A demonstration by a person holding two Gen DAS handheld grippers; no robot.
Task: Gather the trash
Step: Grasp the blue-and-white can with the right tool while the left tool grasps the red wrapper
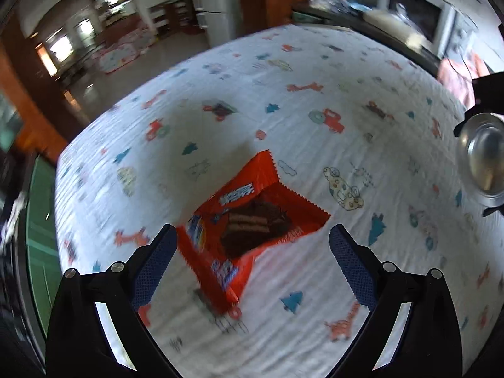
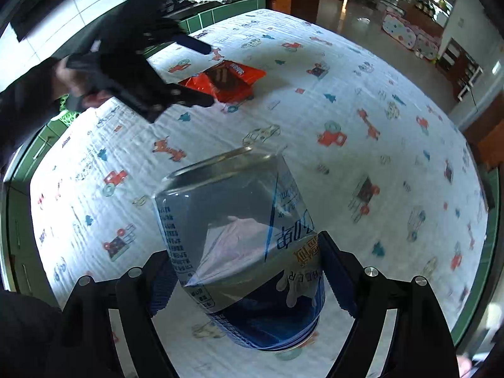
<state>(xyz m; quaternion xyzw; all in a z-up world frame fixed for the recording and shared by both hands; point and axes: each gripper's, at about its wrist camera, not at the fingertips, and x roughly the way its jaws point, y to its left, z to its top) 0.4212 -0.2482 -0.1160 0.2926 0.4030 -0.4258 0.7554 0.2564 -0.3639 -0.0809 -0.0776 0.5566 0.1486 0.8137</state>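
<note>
Presently the right gripper (image 2: 249,271) has its fingers clamped across a dented beer can (image 2: 239,236), carried clear of the desk (image 2: 393,100) for disposal, while the left gripper (image 1: 252,236), fingers spread and empty, hovers above the red snack wrapper (image 1: 249,220) beyond the can.
</note>
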